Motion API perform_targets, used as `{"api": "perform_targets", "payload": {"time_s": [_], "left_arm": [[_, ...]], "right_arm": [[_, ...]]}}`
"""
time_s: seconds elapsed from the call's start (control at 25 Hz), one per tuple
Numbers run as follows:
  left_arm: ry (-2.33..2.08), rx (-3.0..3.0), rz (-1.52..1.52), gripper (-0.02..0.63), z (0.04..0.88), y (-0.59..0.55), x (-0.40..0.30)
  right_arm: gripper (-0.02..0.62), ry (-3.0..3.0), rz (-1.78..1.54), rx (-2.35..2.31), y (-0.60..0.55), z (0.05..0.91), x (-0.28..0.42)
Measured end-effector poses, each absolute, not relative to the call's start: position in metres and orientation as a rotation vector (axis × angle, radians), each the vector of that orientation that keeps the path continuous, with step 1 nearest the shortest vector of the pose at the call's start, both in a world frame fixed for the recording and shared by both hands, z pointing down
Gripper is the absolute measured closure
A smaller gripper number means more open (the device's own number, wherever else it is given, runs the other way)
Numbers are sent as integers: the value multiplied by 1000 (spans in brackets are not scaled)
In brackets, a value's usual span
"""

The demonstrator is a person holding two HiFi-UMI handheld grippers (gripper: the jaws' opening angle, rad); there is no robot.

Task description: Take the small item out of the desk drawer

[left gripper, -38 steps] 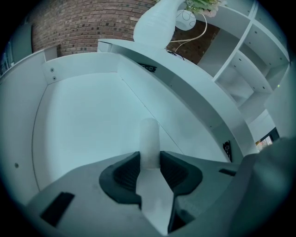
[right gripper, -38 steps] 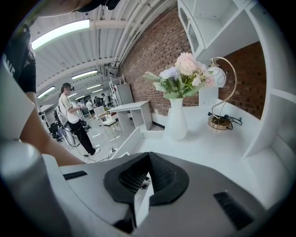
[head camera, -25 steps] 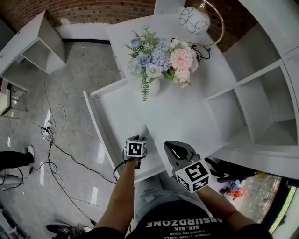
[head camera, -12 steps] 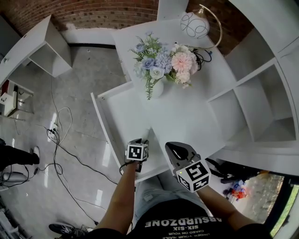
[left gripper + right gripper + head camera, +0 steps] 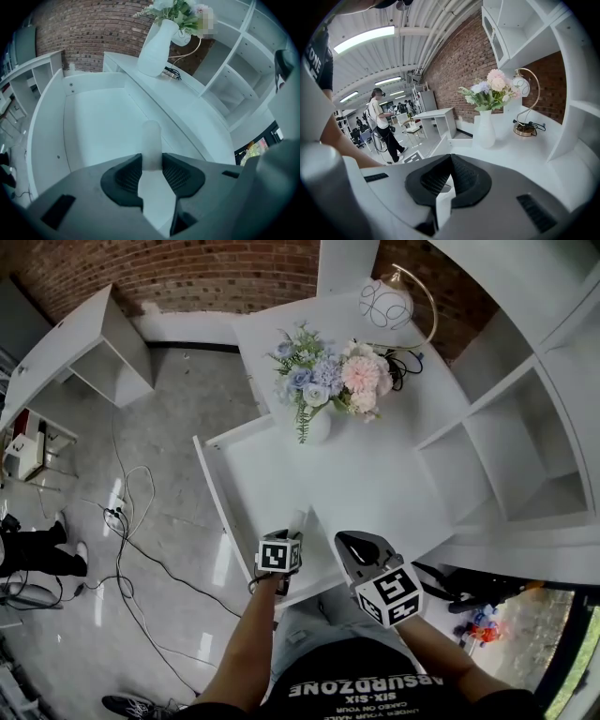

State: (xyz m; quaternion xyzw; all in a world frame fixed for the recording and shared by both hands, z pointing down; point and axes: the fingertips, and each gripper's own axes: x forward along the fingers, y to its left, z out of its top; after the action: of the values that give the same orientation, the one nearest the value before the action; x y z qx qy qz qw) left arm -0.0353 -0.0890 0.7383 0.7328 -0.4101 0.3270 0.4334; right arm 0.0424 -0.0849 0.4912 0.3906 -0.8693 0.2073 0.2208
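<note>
A: Left gripper (image 5: 151, 160)?
B: Clamped on the small white item (image 5: 151, 138) — held over the open drawer (image 5: 208, 486), near its front edge.
A: Right gripper (image 5: 450, 161)?
B: Jaws pressed together, nothing between them — just beside the left gripper.

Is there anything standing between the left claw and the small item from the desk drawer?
Nothing visible does. The left claw is closed on the small white item and holds it above the open drawer.
</note>
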Motion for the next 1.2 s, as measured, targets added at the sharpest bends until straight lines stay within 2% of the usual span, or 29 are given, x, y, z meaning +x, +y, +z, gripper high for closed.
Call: {"api": "perform_targets", "payload": {"time_s": [1.2], "left_arm": [[-1189,1807,630,466,661,-47,-78]], "right_arm": [[598,-2456,525,994,-53,482,19]]}}
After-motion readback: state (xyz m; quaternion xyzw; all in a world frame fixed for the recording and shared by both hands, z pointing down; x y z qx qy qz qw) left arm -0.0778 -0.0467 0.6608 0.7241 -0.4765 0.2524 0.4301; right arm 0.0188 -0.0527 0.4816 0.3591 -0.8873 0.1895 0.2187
